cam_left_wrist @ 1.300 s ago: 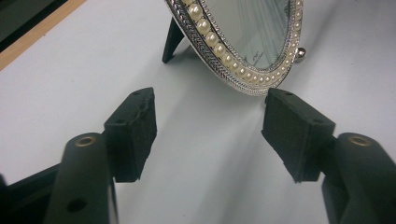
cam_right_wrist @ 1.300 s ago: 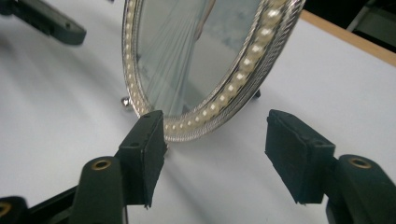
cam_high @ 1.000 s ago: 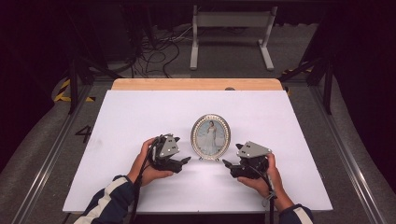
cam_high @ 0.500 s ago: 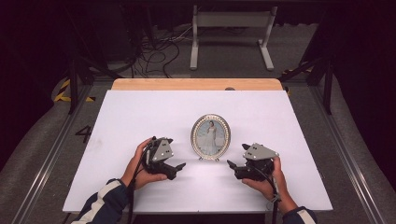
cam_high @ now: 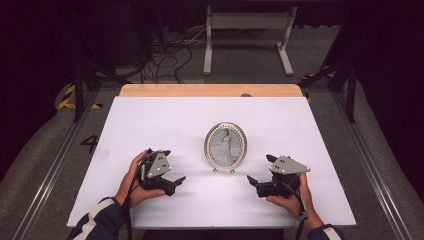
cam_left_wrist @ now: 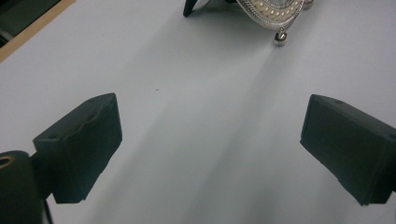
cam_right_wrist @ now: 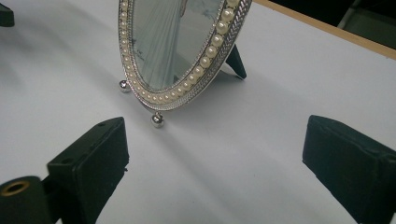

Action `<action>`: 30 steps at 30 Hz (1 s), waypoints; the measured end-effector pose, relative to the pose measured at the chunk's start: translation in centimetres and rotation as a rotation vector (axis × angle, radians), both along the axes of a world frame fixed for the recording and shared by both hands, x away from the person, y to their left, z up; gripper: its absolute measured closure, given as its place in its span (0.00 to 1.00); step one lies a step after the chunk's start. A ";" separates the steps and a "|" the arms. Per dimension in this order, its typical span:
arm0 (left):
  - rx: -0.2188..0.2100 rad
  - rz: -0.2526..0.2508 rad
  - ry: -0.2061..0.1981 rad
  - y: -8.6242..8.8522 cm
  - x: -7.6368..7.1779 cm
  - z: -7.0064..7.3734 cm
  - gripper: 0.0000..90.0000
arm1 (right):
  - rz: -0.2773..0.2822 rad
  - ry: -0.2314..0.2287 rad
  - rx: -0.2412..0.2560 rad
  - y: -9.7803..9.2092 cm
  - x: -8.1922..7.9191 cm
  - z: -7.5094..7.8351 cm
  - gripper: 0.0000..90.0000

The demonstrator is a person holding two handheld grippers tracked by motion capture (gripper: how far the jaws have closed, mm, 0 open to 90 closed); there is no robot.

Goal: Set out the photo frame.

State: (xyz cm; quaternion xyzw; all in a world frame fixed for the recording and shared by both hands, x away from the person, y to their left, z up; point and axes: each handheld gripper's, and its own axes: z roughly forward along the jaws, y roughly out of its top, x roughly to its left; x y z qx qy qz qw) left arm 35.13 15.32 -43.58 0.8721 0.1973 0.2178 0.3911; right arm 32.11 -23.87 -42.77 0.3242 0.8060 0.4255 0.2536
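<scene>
One oval picture frame (cam_high: 225,147) stands upright near the middle of our white bench (cam_high: 150,120), its silvery metal rim set with a ring of small pearl-like beads, resting on two ball feet and a dark back strut; we can read no writing on it. Our left gripper (cam_high: 172,184) and right gripper (cam_high: 255,183) flank it, apart from it, each with its two black blocky fingers (cam_left_wrist: 79,144) spread wide and holding nothing.
</scene>
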 end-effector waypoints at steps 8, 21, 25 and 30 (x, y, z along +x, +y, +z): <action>0.035 0.005 -0.013 1.4 -0.6 -0.2 0.06 | -0.078 -0.035 -0.026 -0.9 -0.3 -0.2 0.11; 0.033 0.039 -0.023 3.8 -1.4 -0.3 0.06 | -0.116 -0.036 -0.056 -2.4 -0.9 -0.9 0.11; 0.021 0.054 -0.022 4.7 -1.7 -0.3 0.06 | -0.132 -0.048 -0.067 -2.8 -1.1 -1.0 0.12; 0.014 0.075 -0.018 6.0 -2.1 -0.4 0.06 | -0.148 -0.064 -0.093 -3.4 -1.5 -1.0 0.12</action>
